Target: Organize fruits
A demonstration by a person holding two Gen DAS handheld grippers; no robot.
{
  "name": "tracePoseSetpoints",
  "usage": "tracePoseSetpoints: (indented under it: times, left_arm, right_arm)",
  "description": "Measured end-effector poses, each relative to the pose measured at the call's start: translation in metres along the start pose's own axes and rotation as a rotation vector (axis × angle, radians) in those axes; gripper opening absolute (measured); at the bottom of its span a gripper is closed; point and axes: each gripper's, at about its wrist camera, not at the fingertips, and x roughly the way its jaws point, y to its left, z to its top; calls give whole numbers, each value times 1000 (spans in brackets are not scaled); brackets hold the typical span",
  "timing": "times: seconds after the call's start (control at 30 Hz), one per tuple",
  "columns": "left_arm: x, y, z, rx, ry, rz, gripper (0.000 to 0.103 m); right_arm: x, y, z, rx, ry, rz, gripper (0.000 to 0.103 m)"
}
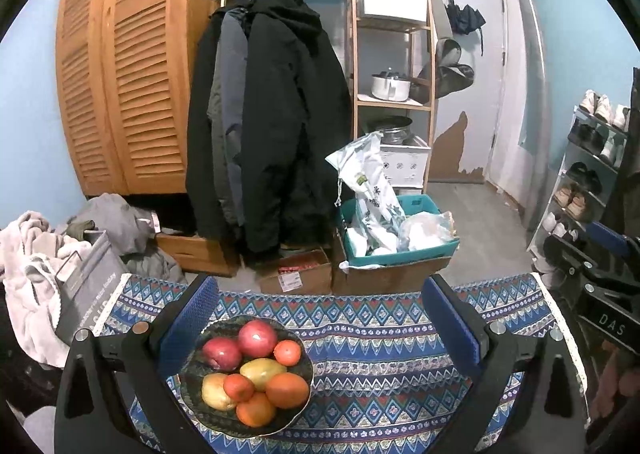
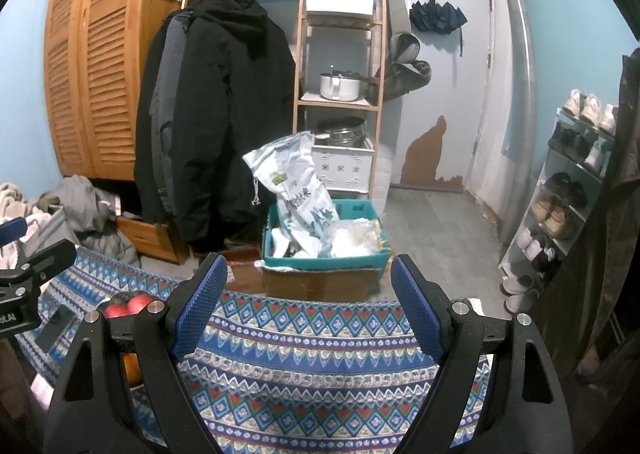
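A tabletop draped in a blue, red and white patterned cloth is filling the lower part of both views, with a cluttered room lying beyond its far edge.

Past the tips of both tongs, dark coats are hanging from a rail beside a louvred wooden wardrobe. A teal bin holding white bags is sitting on a cardboard box on the floor, straight ahead of the right tongs.

The left tongs are hanging open above the cloth, blue pads set wide apart, gripping nothing. The right tongs are likewise standing wide open over bare cloth, with nothing between the pads.

A dark bowl is resting on the cloth between the left tongs' fingers, close against the left finger and well clear of the right one. From the right tongs it is lying off to the left, mostly hidden behind their left finger.

The bowl is holding the fruits: two red apples at the far side, two yellowish mangoes in the middle and left, and four oranges toward the right and near rim.
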Motion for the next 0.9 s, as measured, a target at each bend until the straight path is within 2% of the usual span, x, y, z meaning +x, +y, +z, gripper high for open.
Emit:
tracePoseSetpoints:
  times: [0.3,0.9]
  left_arm:
    - [-1,-4,-1,18,1,21,102]
    - [2,2,0,-21,10,32,102]
  right_arm:
    - [-1,0,-2,-16,2,-6,83]
    - [0,-2,-5,-16,11,-8,83]
